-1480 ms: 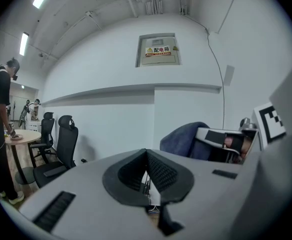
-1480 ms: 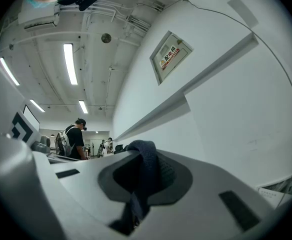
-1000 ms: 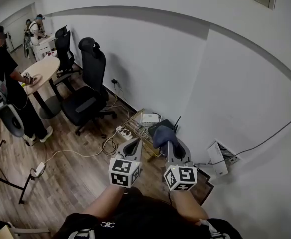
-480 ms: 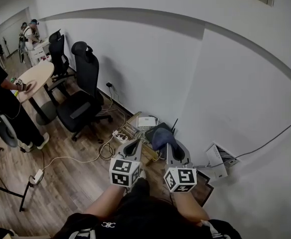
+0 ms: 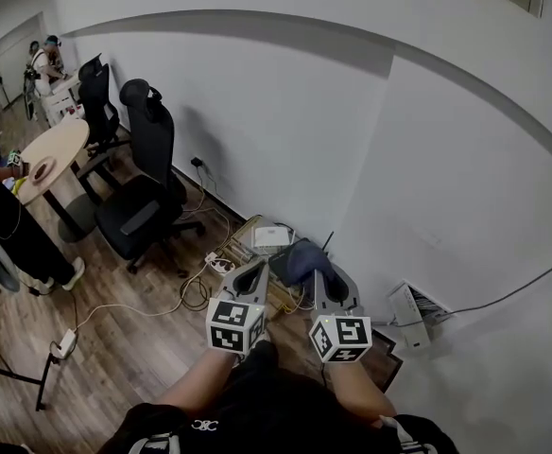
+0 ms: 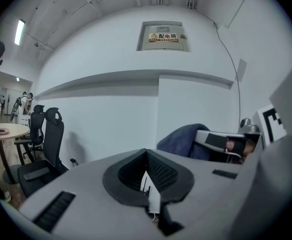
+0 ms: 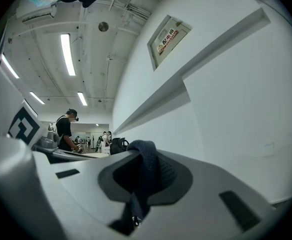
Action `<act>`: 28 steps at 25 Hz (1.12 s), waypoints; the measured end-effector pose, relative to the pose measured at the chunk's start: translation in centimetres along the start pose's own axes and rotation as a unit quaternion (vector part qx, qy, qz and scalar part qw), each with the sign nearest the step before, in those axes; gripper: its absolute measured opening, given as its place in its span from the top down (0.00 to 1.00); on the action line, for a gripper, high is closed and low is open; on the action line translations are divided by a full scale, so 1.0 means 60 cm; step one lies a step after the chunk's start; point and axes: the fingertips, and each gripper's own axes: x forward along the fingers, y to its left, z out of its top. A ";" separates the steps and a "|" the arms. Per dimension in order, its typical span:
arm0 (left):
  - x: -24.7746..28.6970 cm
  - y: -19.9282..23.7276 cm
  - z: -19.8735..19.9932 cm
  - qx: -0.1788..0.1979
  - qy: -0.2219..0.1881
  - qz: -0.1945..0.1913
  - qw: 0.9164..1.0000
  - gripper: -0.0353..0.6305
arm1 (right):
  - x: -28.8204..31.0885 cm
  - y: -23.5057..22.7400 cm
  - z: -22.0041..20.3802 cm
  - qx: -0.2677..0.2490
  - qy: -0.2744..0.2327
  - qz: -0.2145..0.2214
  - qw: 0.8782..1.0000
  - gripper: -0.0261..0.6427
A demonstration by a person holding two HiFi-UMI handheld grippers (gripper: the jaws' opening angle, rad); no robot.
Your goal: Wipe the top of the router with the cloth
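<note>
Head view: the router lies low at the foot of the wall. It is ahead of and below both grippers, just right of a small white box. It reads as a flat dark box with one thin aerial standing at its far right. Its near right part is hidden behind the cloth, so I cannot tell which way its long side runs.

The right gripper is the nearer one and sits above the router's right part. Its jaws are clamped on the dark blue cloth, which bunches up over the tips. The right gripper view confirms the fold pinched between the pads.

The left gripper is just left of the router. In the left gripper view its jaws are drawn almost together with nothing between them.

Judgement: the cloth is not yet on the top. The next move is forward and down with the right gripper.
</note>
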 end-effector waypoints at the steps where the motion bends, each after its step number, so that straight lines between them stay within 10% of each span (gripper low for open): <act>1: 0.013 0.009 0.002 -0.001 0.001 0.001 1.000 0.96 | 0.015 -0.004 -0.002 0.001 0.001 0.001 1.000 0.94; 28: 0.344 0.285 0.090 -0.030 0.019 -0.016 0.999 0.96 | 0.459 -0.079 -0.002 -0.018 0.031 -0.004 0.999 0.94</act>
